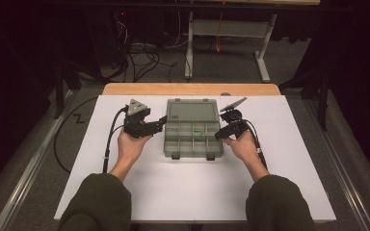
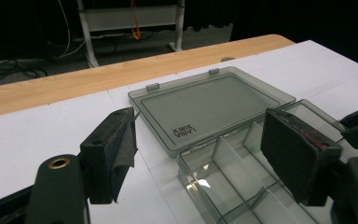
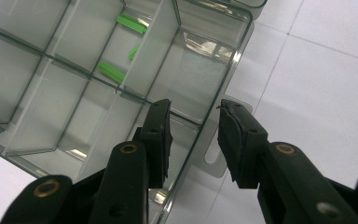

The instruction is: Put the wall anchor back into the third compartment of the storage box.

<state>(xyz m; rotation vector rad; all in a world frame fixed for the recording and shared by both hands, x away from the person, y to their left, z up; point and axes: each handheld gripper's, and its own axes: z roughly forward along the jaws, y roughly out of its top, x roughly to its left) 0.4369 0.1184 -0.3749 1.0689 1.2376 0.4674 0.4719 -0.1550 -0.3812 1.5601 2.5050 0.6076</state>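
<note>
the right gripper [image 3: 193, 140] has its fingers [image 3: 157, 135] part way apart, straddling the near right wall of the box [image 3: 200, 135] without pressing it: one finger inside the corner compartment, the other outside by the latch tab [image 3: 214, 156]. the left gripper [image 2: 196, 158] has its fingers [image 2: 114, 154] wide apart and holds nothing, hanging at the box's left edge (about 9 o'clock from the tray in the high view). out from there, the box [image 1: 191, 139] sits mid-desk, already open, its lid [image 1: 191, 110] laid flat back at 12 o'clock. a few green pieces [image 3: 121, 46] lie in one divided compartment; the others look bare. the white desk [image 1: 125, 187] around it carries nothing else. i'd judge the opening is done, and what's left is to steady the tray and handle the green pieces or close up; neither has begun.
</note>
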